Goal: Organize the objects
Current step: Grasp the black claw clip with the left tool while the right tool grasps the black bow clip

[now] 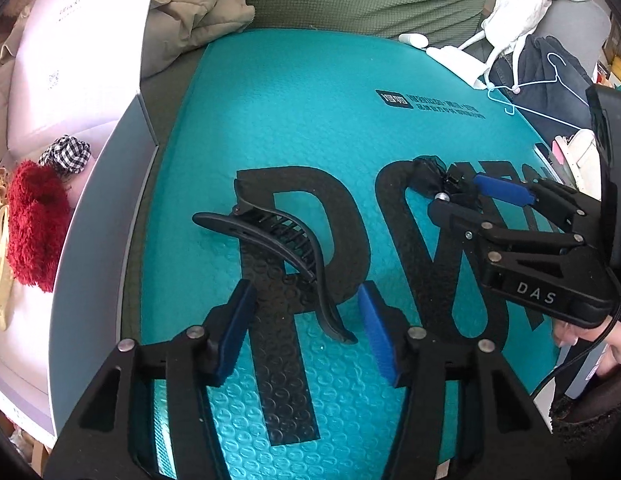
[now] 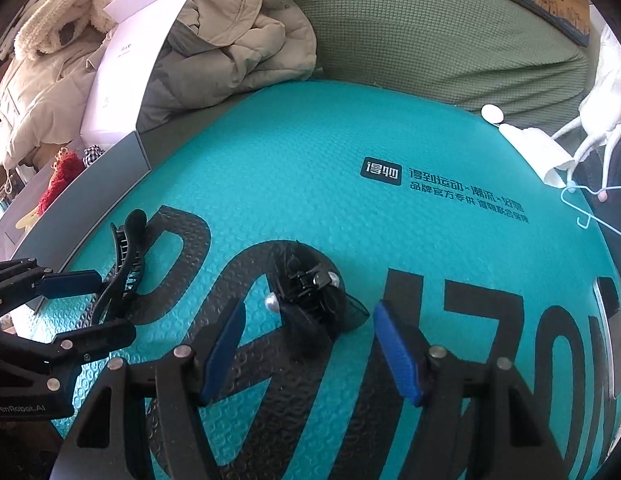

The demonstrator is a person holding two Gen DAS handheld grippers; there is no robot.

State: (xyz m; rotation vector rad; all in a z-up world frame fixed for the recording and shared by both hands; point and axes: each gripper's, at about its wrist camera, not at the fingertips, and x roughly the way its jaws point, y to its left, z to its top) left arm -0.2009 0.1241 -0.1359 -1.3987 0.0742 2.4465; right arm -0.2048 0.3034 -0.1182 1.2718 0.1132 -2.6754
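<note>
Two grippers lowering onto hair accessories lying on the teal bubble mailer (image 1: 310,112), beside the open white box (image 1: 90,216).

We are straddling the black banana hair clip (image 1: 286,248) with the left gripper (image 1: 306,324); its pads are not pressing, so nothing is grasped. We are bracketing the black bow clip (image 2: 310,300) with the right gripper (image 2: 310,356), jaws apart and empty. For a sound grasp, we are judging it best to centre each clip between the pads before clenching.
</note>
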